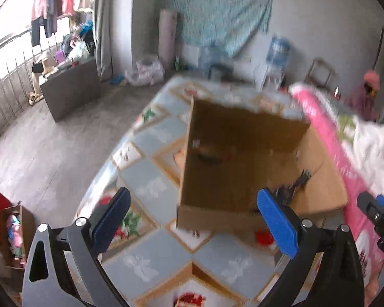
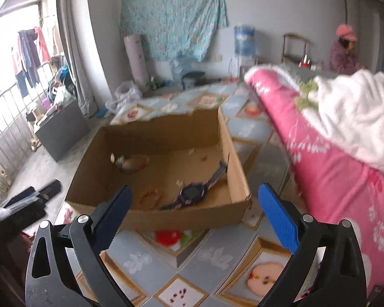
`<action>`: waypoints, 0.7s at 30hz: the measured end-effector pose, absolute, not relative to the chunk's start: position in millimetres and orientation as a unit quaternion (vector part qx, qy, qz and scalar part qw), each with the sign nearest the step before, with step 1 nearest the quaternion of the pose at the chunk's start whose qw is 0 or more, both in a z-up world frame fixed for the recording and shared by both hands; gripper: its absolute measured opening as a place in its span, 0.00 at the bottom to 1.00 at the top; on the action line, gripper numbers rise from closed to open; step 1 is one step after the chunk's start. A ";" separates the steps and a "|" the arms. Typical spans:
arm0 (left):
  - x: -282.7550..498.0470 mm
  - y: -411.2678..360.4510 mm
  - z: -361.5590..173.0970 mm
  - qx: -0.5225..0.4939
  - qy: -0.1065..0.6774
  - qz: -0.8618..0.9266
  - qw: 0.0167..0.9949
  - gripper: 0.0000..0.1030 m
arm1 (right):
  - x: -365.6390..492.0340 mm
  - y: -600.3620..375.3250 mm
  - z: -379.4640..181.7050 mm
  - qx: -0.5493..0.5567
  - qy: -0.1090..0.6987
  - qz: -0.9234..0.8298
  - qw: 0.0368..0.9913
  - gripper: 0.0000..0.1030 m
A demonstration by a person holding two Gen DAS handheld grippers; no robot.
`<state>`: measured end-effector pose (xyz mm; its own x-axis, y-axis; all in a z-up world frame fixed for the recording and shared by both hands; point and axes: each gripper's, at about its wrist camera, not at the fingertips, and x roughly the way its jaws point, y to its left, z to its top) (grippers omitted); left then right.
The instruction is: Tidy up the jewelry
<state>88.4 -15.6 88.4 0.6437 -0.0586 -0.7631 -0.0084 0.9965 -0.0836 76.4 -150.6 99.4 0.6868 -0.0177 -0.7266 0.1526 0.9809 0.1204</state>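
both claws stand spread as wide as they go, with nothing held. left gripper hangs over the patterned bed cover, its two blue pads wide apart, the near left corner of the cardboard box showing in the gap between them but not touched. right gripper is equally wide, its pads clear of the near wall of the box, which sits just beyond the fingertips toward 12 o'clock.

in the right wrist view the open-topped box lies on the bed cover and holds the jewelry. a dark wristwatch lies flat on the box floor at the near right, its strap running up toward 1 o'clock against the right wall. a small brownish piece lies just to the watch's 9 o'clock. a rounded brown item with a small pale bit beside it sits at the far left of the floor; blur hides what it is. tiny scraps dot the far floor.

a rolled pink quilt with white cloth on top lies at 3 o'clock of the box. in the left wrist view part of the other gripper shows at the right edge. a person in a pink hat sits at the far right of the room.
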 end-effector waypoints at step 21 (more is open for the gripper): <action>97.3 -58.1 67.9 0.003 0.476 -0.051 0.878 0.95 | 106.6 -141.0 46.6 0.042 0.508 -0.033 0.859 0.92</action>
